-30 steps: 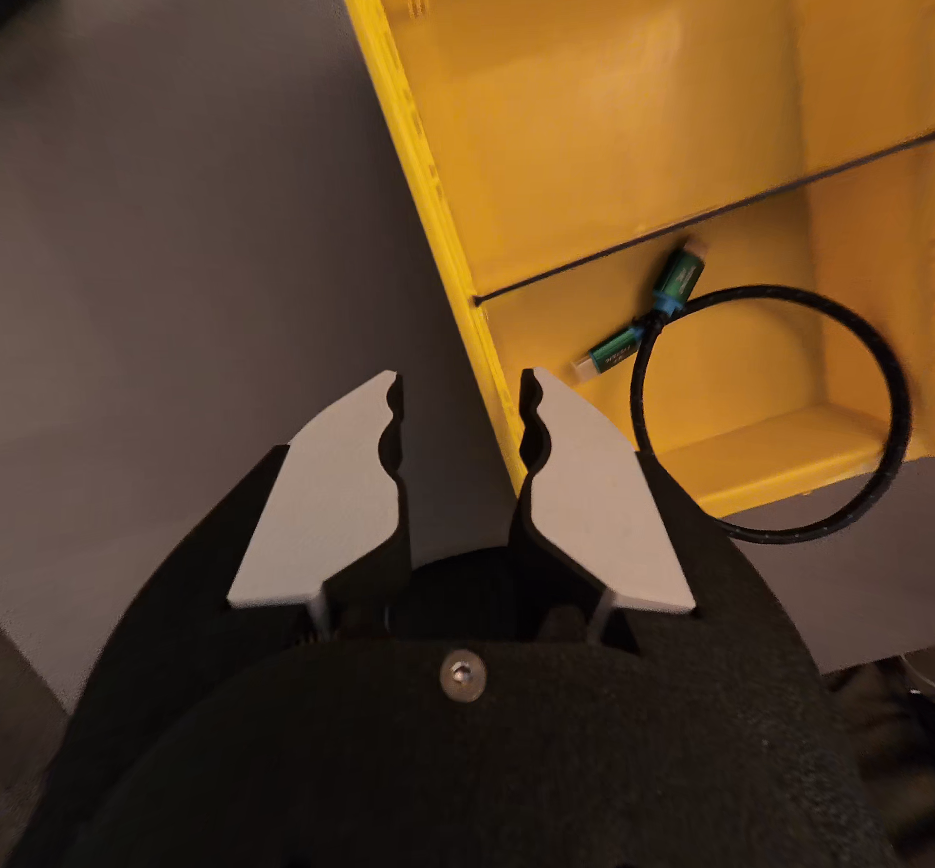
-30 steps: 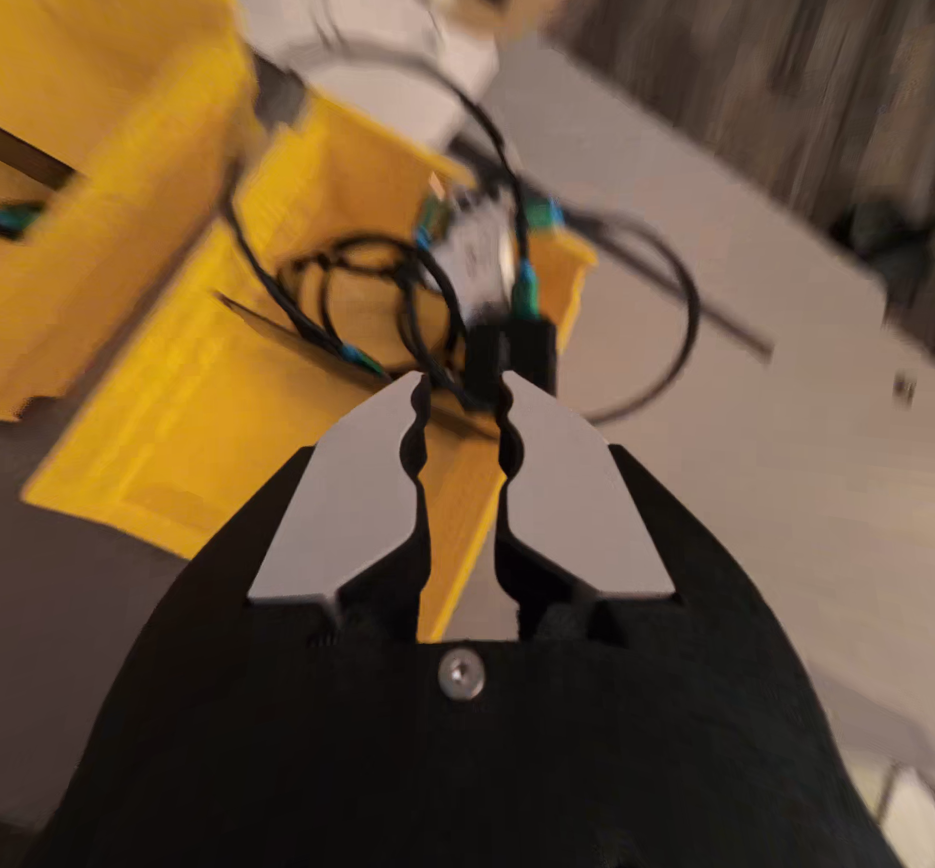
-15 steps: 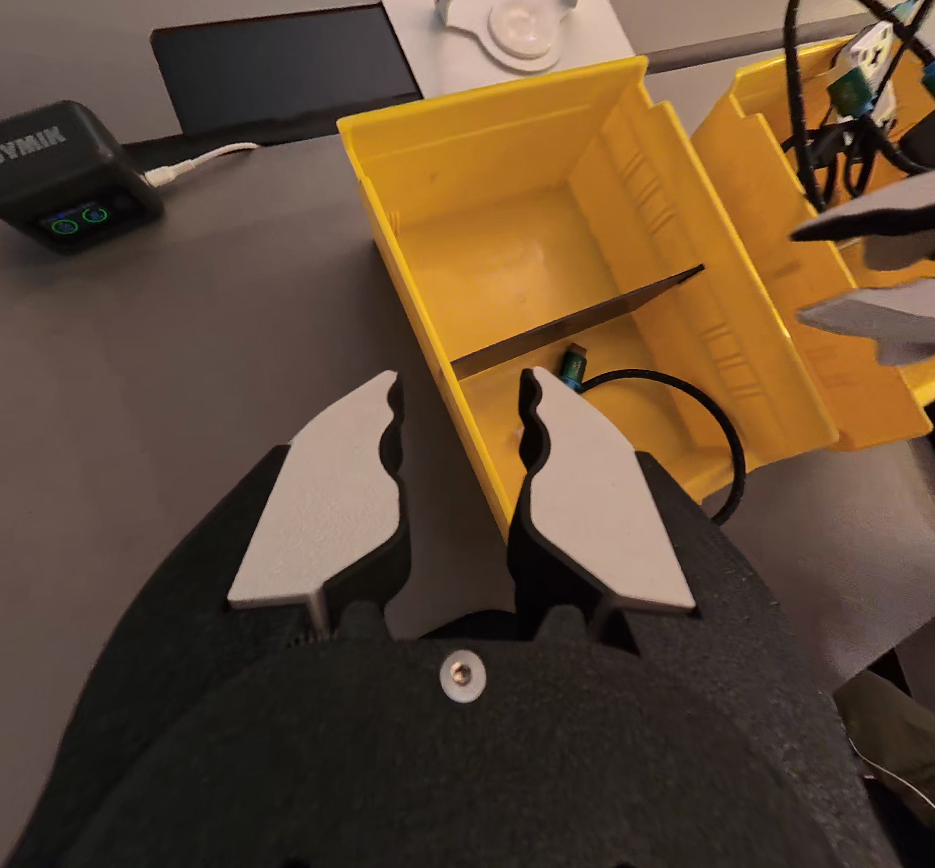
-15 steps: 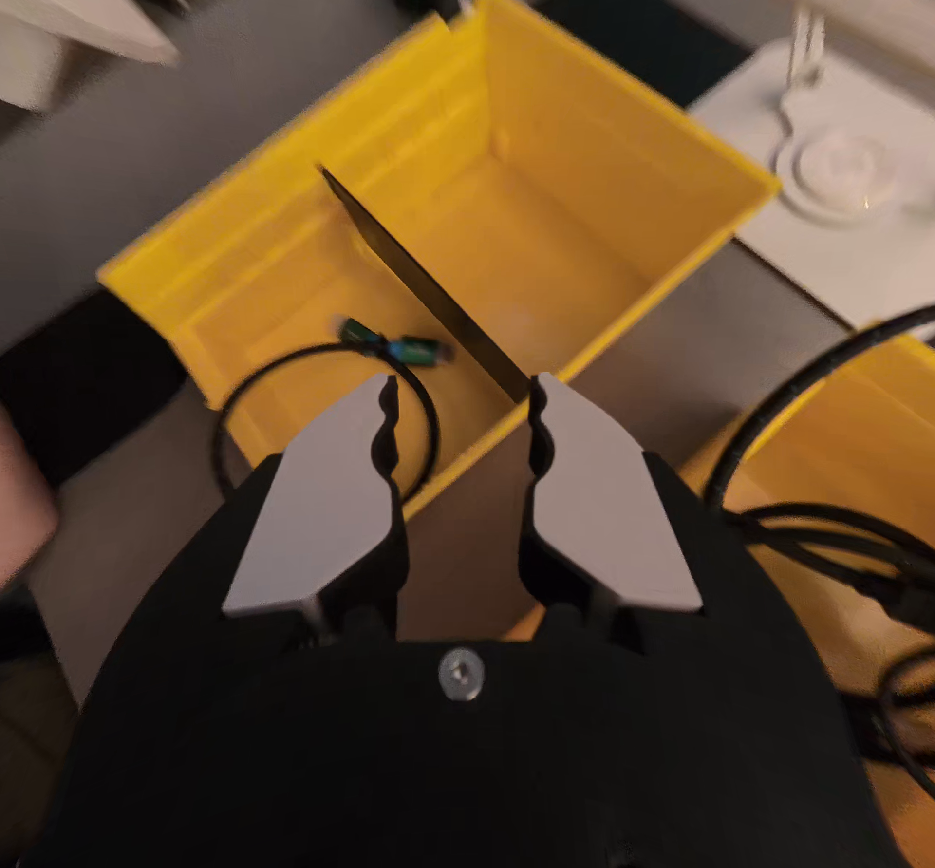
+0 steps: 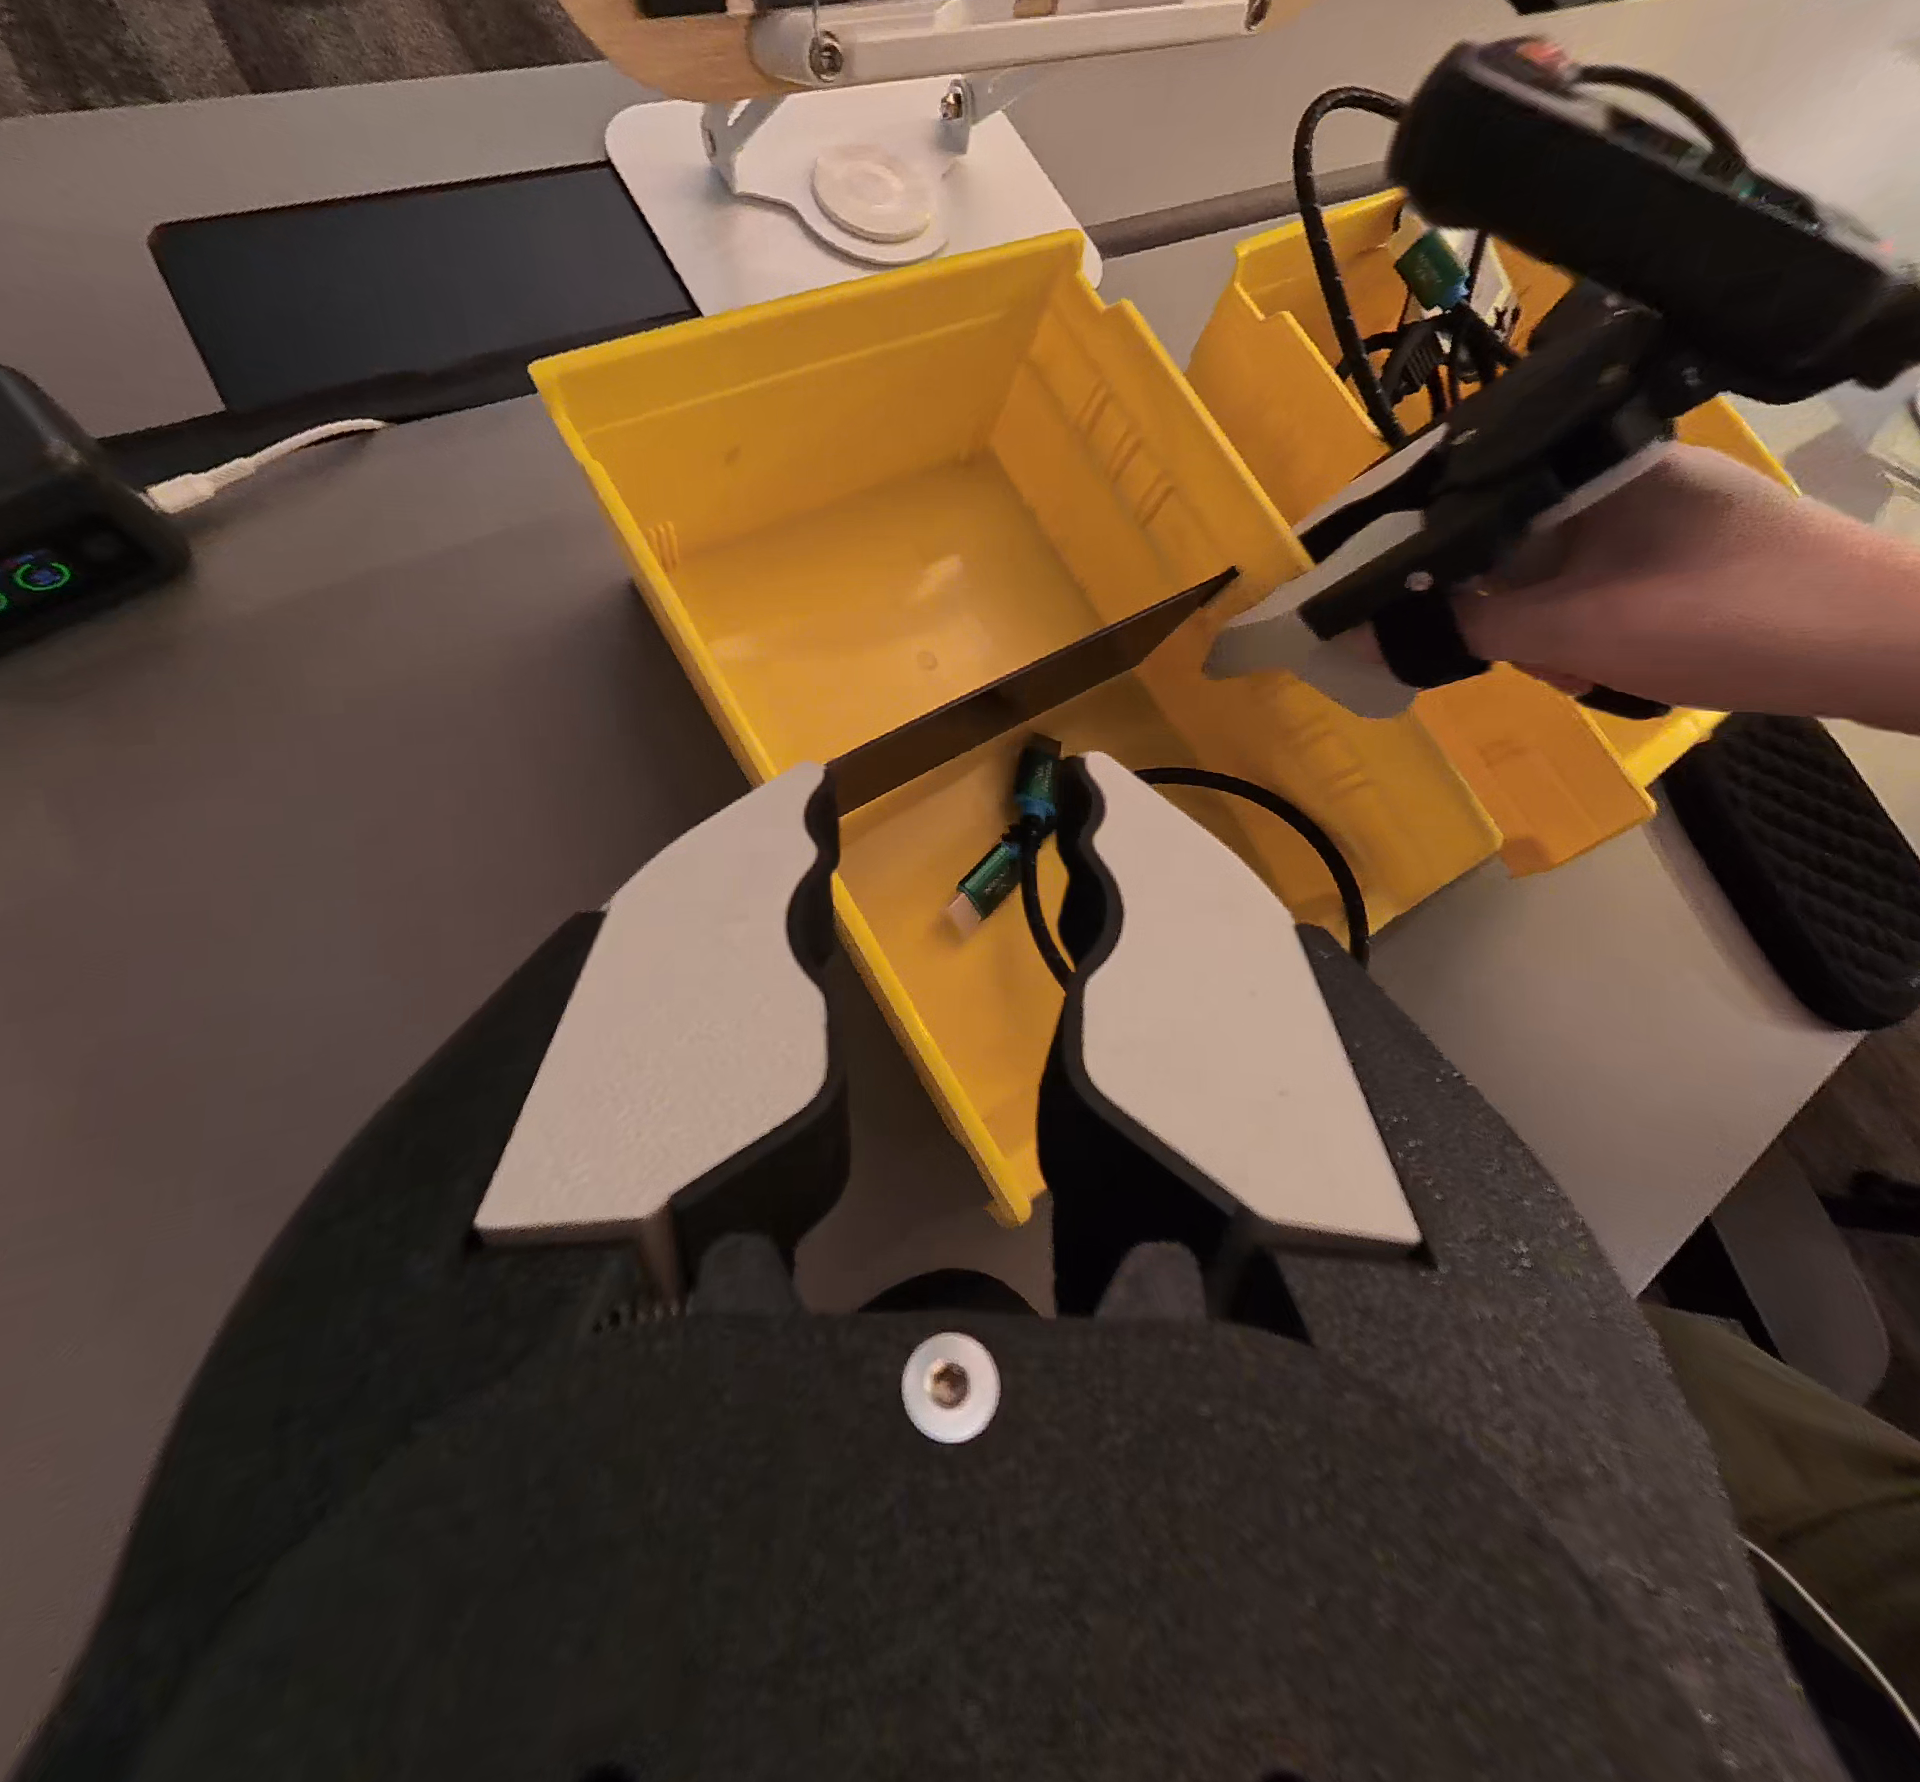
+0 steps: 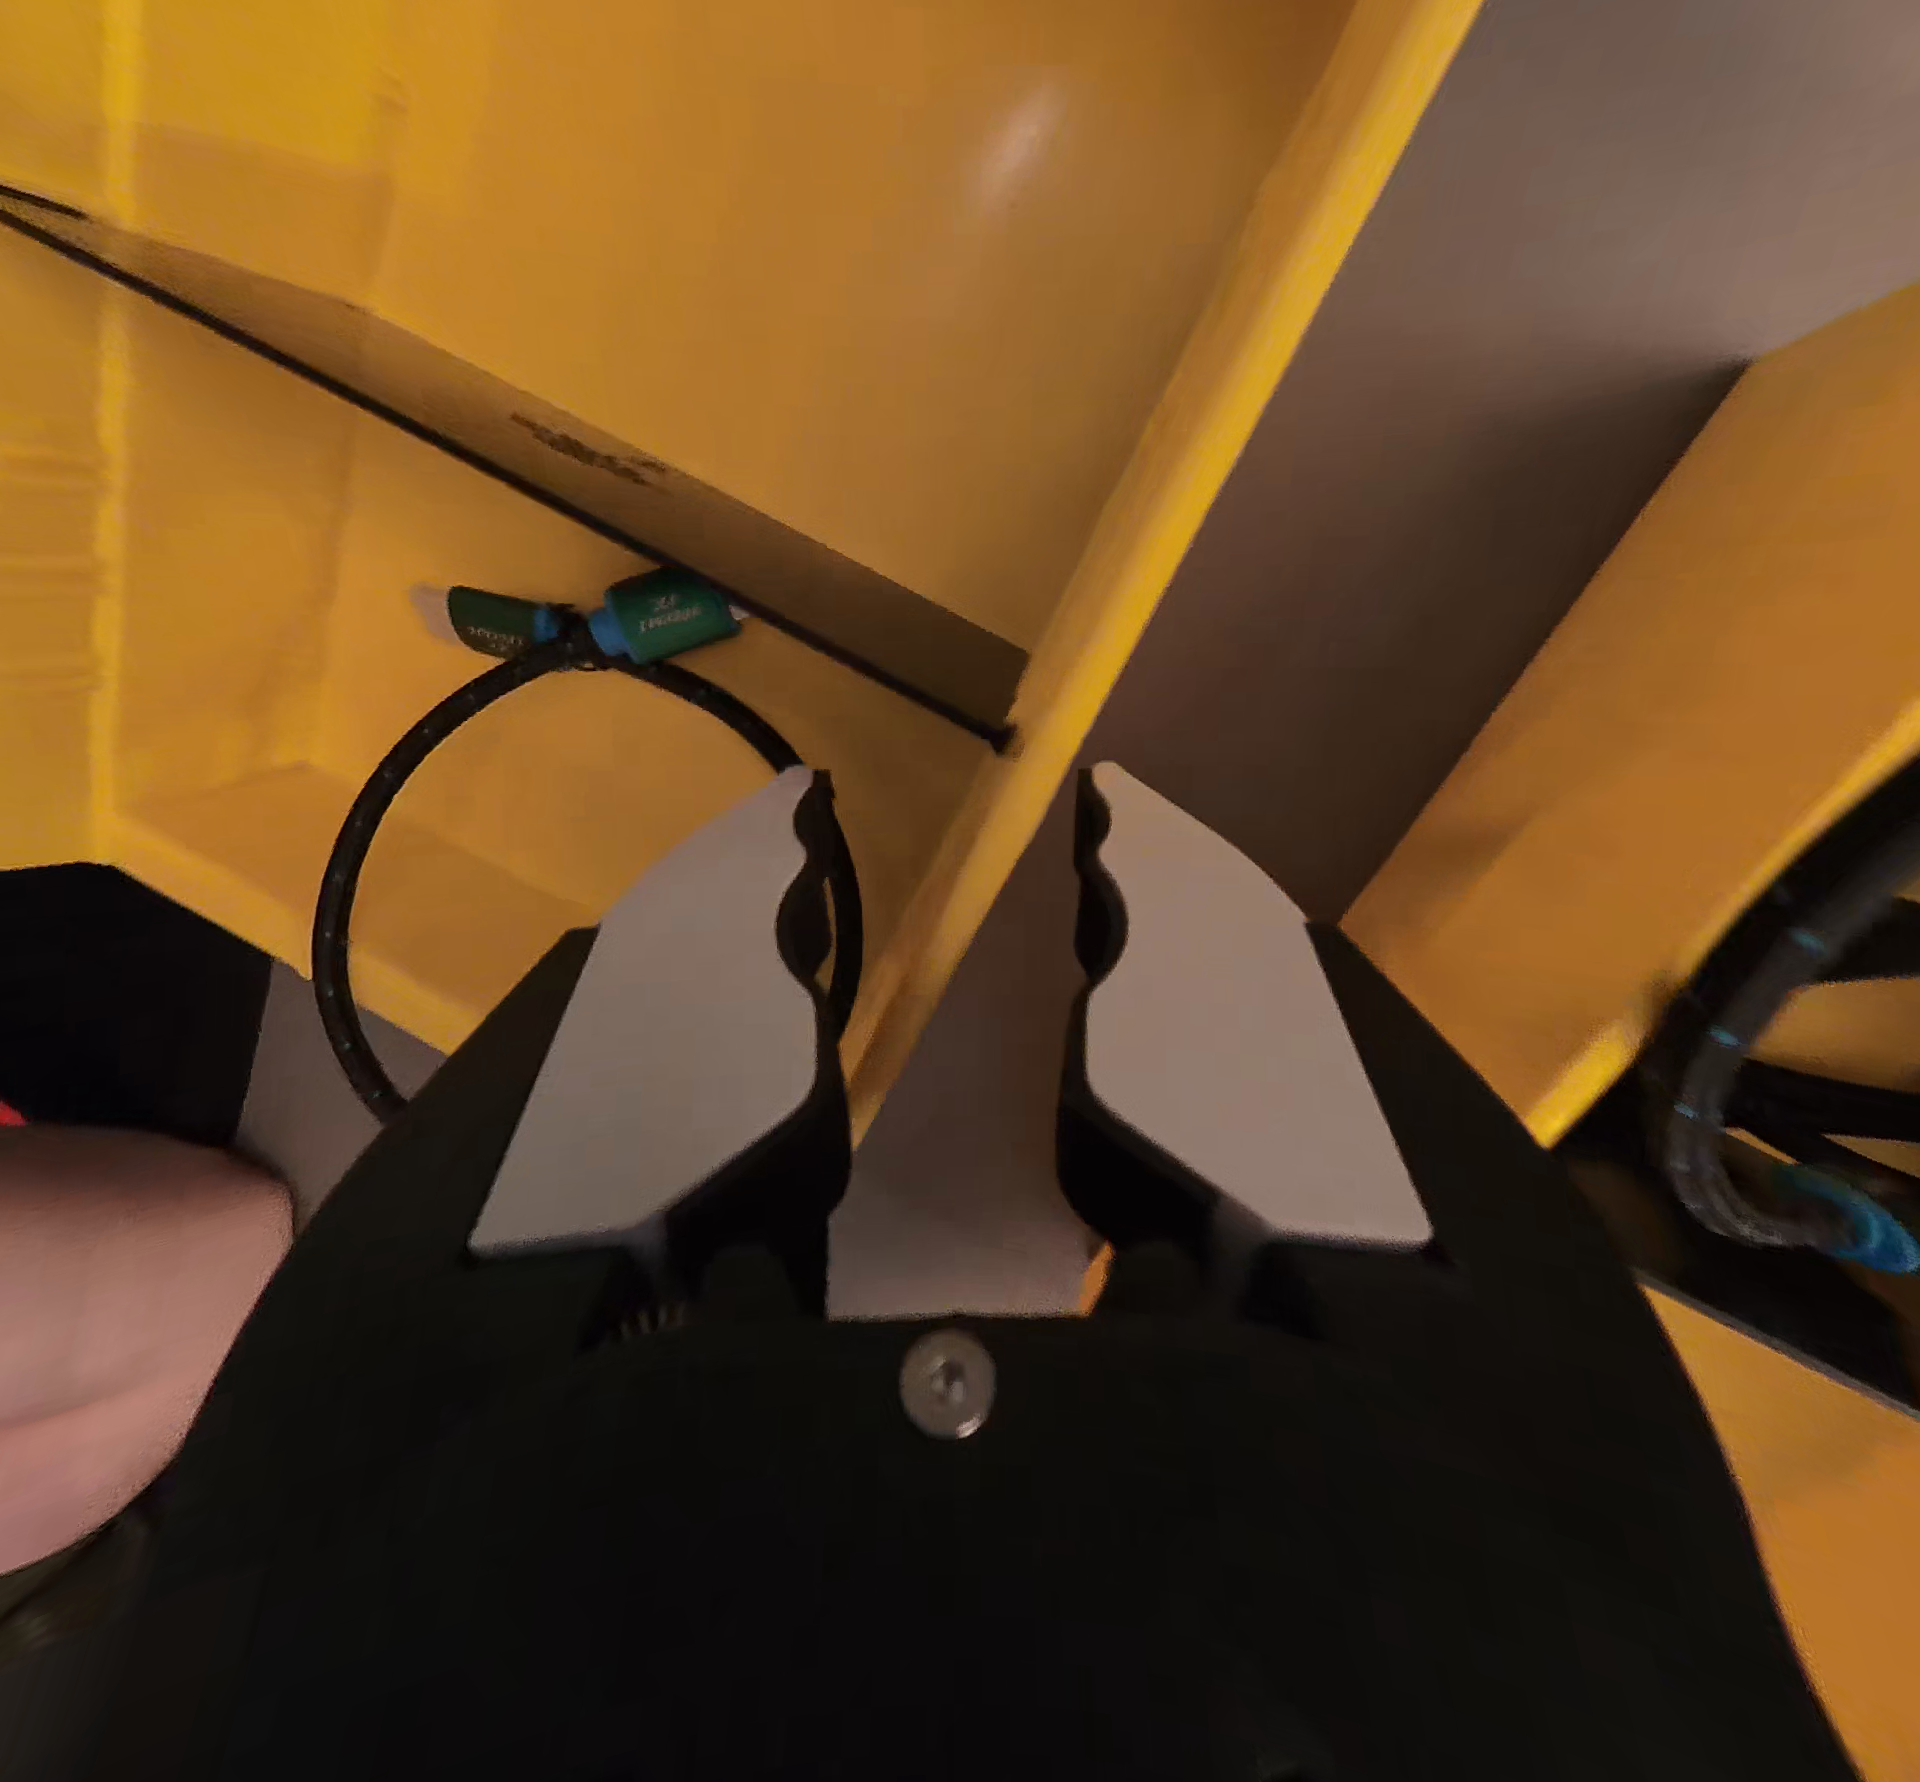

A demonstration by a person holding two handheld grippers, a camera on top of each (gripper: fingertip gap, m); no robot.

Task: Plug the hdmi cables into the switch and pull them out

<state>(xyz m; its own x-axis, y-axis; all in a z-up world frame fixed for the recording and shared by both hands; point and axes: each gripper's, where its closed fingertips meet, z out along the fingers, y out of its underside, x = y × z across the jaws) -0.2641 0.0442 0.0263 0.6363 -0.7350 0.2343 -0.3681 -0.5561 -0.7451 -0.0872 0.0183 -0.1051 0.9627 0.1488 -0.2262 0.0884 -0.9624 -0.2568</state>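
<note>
Both tools hang over the yellow bin, and nothing is in either one. The left hand-held gripper has its jaws apart and empty, straddling the bin's near-left wall, with the coiled HDMI cable lying in the near compartment just beyond its tips. The right hand-held gripper is also spread and empty, its jaws straddling the bin's wall. The cable's two green plugs sit crossed together against the black divider, and that's the tricky bit: a pinch there could catch both plugs or the braid, I'd say, and drag the whole loop out skewed. The loop also drapes over the front lip onto the tabletop, so it may snag on the way up. The other bin holds a tangle of cables; I can't make out the switch clearly.
</note>
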